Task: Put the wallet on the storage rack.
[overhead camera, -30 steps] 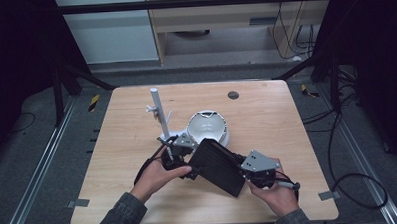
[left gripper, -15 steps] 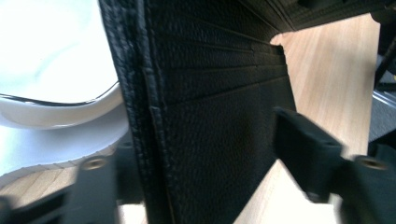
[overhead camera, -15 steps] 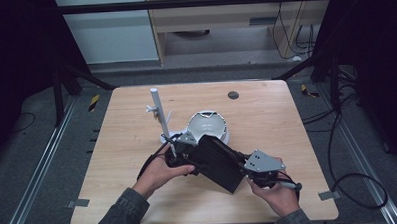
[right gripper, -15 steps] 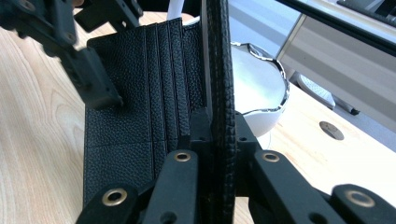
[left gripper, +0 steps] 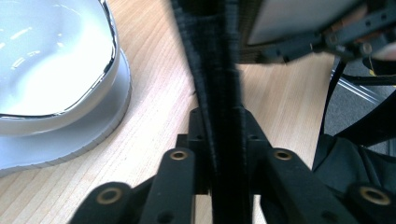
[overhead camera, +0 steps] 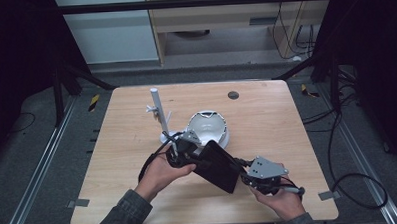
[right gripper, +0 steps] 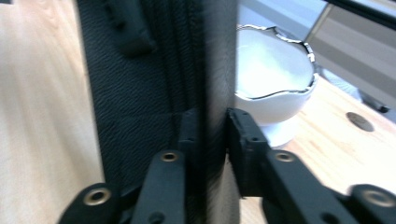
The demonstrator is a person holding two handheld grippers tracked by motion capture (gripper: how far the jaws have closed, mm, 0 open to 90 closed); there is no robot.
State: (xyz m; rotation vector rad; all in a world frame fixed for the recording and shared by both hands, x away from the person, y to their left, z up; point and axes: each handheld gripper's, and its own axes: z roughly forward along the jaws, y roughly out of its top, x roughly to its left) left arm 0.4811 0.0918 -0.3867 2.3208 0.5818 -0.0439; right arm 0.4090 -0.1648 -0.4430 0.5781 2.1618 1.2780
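Note:
A flat black fabric case [overhead camera: 218,166] hangs tilted above the table's front, held between both grippers. My left gripper [overhead camera: 195,161] is shut on its left edge. My right gripper [overhead camera: 243,178] is shut on its lower right edge. In the left gripper view the case's edge [left gripper: 219,88] runs upright between the jaws of the left gripper [left gripper: 223,135], and the other gripper [left gripper: 327,37] shows at the top right. In the right gripper view the case [right gripper: 140,70] is clamped by the right gripper [right gripper: 210,130].
A white bowl [overhead camera: 207,125] with a dark wavy rim sits on a white plate [left gripper: 93,135] just behind the case. A white post stand [overhead camera: 158,111] with small pegs rises to the bowl's left. A dark round disc [overhead camera: 233,95] lies near the table's far edge.
Both hands and the case have drifted slightly to the right and toward the front edge. The grips are unchanged.

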